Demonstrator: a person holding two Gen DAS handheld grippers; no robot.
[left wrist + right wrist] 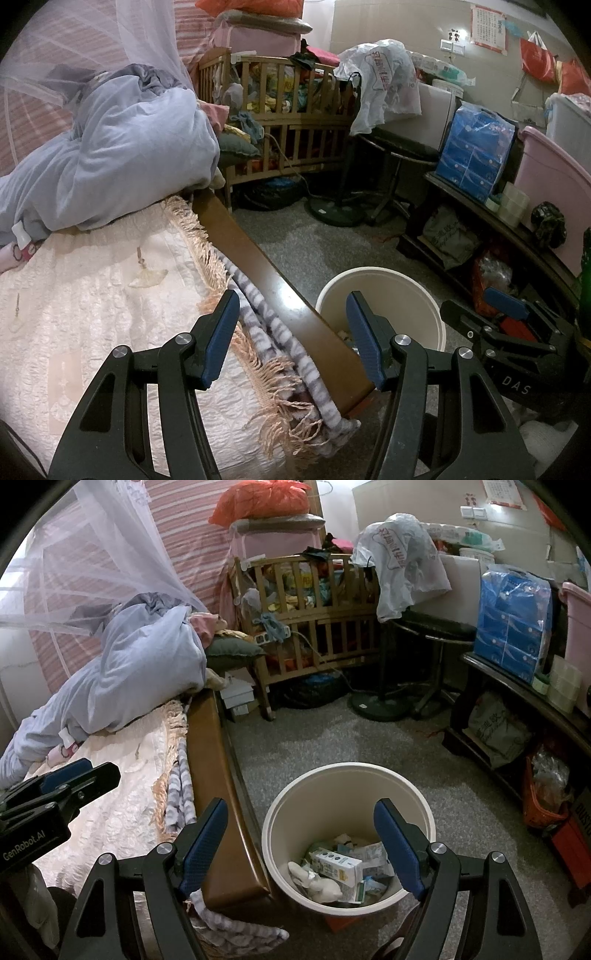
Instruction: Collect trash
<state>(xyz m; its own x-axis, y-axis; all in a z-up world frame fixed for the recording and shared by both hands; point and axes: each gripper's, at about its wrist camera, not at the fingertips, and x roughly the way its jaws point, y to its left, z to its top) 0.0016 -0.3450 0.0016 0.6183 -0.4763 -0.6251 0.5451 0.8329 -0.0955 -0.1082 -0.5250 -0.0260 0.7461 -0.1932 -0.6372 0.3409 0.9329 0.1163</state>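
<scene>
Both grippers hang empty over the edge of the bed. The right gripper (301, 843) has its jaws spread wide with nothing between them, and the cream trash bin (413, 786) stands on the grey floor right below and ahead of that gap, its mouth framed by the two blue pads. Inside the bin, just under the jaws, lies the collected trash: a small carton (338, 864), crumpled wrappers (371, 851) and something white and wadded (325, 888) that could be tissue or cloth.

The left gripper (291, 338) is likewise parted and holds nothing. Between its jaws run the wooden bed rail (258, 258) and the fringe of the pale bedspread (110, 314); the bin (424, 295) sits just beyond its right-hand finger, partly hidden behind it. A blue quilt (110, 158) is heaped well ahead of the left-hand finger.
</scene>
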